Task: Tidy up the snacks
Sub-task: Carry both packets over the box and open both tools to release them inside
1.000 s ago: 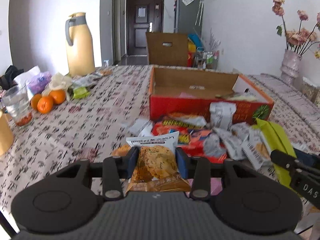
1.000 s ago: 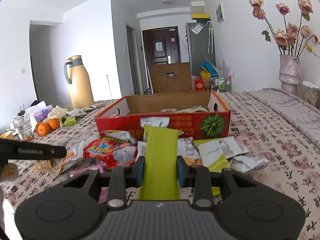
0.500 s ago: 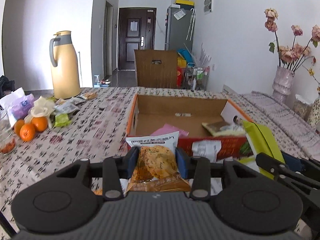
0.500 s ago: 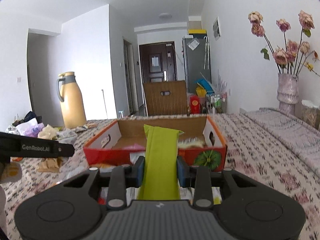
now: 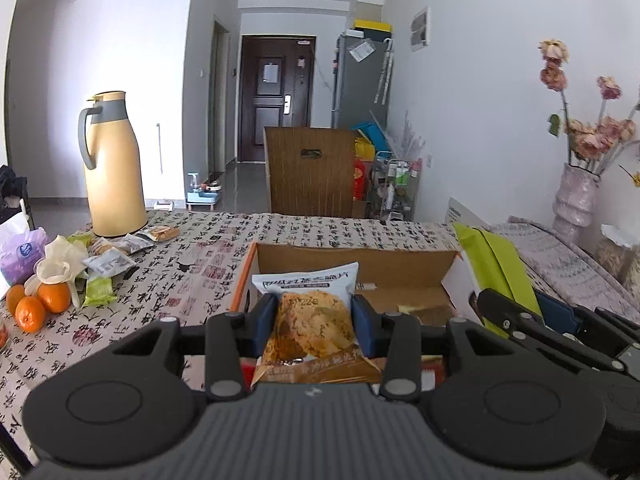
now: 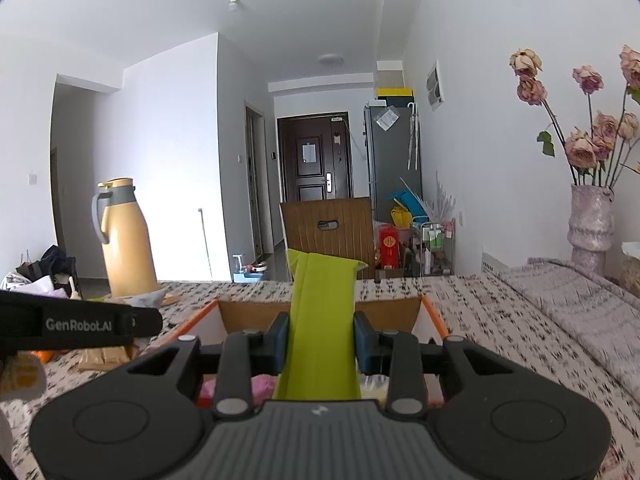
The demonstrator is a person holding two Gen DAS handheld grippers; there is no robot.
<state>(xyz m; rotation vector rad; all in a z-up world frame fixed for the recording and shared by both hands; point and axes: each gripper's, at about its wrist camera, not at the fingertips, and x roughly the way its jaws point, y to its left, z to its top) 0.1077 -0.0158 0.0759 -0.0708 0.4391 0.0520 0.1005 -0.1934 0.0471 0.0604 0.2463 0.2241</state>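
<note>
Both grippers have risen over the cardboard box. We clamp the cracker packet in the left gripper and the green packet in the right gripper; neither is dropped yet, and snacks by the oranges remain.

I count two tools: my left tool and my right tool. I see one open box, three oranges, one yellow jug, one vase, one wooden chair and one fridge.

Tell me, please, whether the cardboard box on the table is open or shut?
Open: the cardboard box has no lid over it, and its brown inner walls and floor show.
</note>
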